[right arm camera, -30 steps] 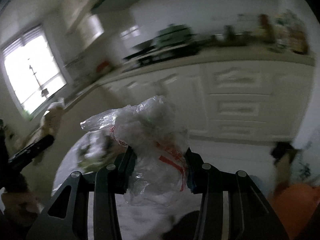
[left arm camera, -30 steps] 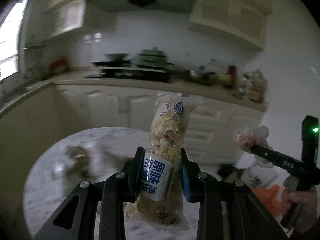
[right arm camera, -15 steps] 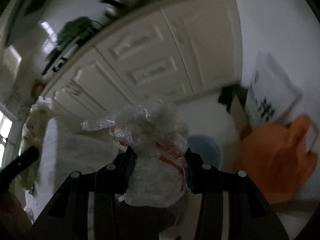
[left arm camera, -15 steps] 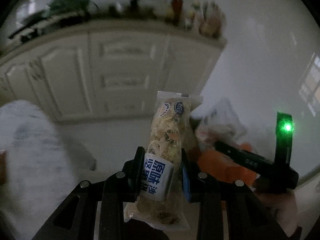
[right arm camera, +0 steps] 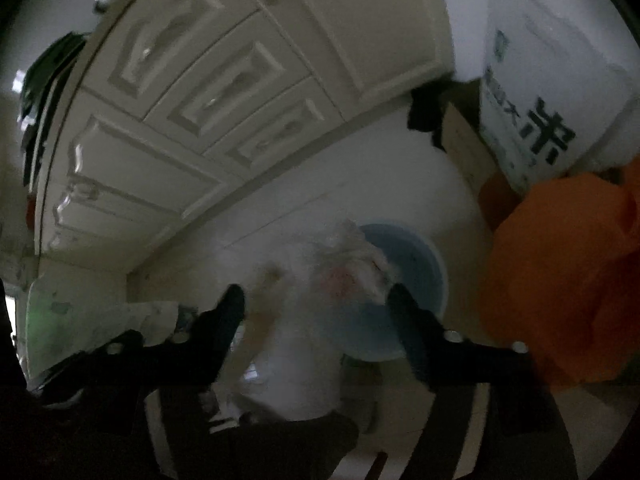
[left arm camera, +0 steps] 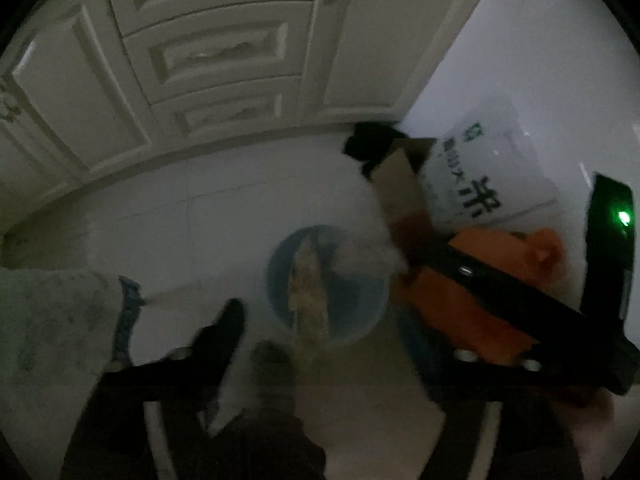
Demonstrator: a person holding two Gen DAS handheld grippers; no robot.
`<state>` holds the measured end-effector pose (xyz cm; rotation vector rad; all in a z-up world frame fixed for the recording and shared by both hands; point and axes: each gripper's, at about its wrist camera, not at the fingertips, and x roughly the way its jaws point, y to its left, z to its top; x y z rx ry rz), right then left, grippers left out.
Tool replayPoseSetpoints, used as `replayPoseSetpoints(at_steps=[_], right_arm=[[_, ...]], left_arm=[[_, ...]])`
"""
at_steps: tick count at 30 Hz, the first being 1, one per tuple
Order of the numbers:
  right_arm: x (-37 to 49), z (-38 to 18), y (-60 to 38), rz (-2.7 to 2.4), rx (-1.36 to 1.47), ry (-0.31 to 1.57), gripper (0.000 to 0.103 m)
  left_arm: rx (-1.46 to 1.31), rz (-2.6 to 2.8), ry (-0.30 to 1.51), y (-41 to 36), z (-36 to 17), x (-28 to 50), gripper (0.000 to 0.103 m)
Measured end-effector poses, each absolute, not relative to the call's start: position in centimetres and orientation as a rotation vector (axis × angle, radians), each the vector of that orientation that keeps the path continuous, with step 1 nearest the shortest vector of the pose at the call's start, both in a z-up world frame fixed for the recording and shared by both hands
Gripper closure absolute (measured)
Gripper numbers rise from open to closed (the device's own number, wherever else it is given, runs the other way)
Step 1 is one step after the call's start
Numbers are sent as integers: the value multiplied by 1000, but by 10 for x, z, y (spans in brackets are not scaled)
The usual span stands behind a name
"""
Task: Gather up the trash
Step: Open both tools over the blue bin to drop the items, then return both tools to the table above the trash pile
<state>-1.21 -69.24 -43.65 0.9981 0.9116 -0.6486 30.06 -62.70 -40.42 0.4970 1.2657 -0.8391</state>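
Pale tiled floor point(left arm camera: 208, 216) runs up to white cabinets point(left arm camera: 208, 52). Standing on it: round blue bin point(left arm camera: 280, 276); beside that, an orange bag point(right arm camera: 560, 280), a white printed sack point(right arm camera: 532, 92) and a brown carton point(left arm camera: 400, 184) near the wall.

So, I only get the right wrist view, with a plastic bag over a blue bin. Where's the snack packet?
Observer: The left wrist view shows the snack packet upended in the mouth of the blue bin.
Visitor: Is the other gripper holding it?
Observer: No, the left gripper has its jaws wide apart, clear of the packet.
Visitor: Anything on my gripper's back?
Observer: A green light glows on the right gripper.
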Motion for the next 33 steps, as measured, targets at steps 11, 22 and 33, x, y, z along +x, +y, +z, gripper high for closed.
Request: replayPoseSetpoints(at_steps=[11, 22, 33], right_arm=[[-47, -397, -664, -709, 969, 847, 0], [-42, -279, -585, -652, 811, 698, 0], [4, -169, -480, -509, 590, 579, 0]], left_arm=[[471, -782, 1104, -595, -329, 281, 8], [323, -790, 844, -462, -195, 226, 1], [177, -675, 608, -273, -95, 159, 1]])
